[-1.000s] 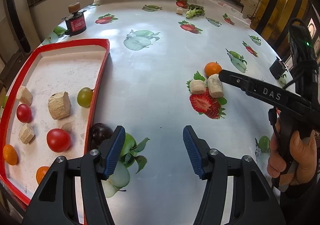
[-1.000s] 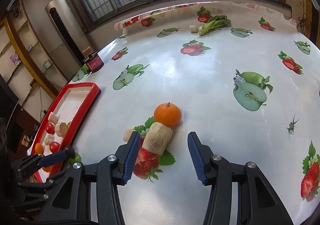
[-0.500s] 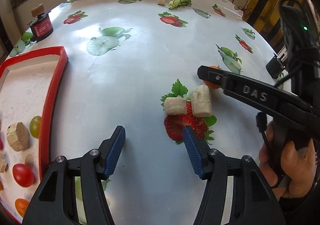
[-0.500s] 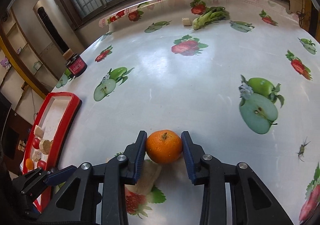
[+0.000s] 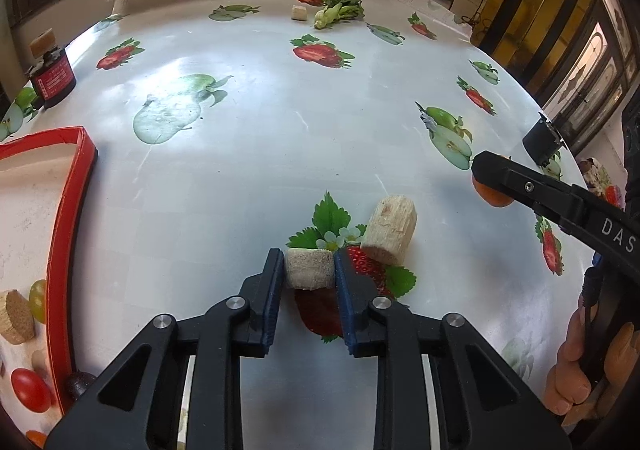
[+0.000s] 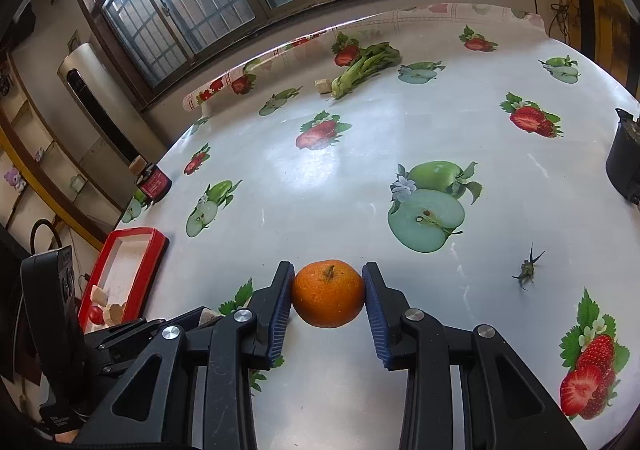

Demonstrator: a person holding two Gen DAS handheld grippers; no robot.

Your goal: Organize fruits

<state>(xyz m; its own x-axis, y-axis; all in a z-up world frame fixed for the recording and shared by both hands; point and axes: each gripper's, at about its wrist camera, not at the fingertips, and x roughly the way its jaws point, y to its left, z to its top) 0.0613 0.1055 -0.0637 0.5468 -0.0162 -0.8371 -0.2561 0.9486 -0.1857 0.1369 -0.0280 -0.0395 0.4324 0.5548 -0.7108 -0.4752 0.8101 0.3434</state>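
Slippage is the main worry: the left gripper [image 5: 309, 270] is closing its jaws on a pale cut chunk [image 5: 310, 268] lying on the tablecloth [image 5: 280, 138], while the right gripper [image 6: 327, 292] clamps a round orange [image 6: 327, 293]. Either could drop before reaching the red tray [image 5: 68, 210] at left.

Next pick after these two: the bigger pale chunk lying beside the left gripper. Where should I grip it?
Grip the bigger pale chunk across its rounded sides at mid-length, coming down from above. It lies tipped on its side, cut ends facing near and far, so the sides probably seat the pads best.
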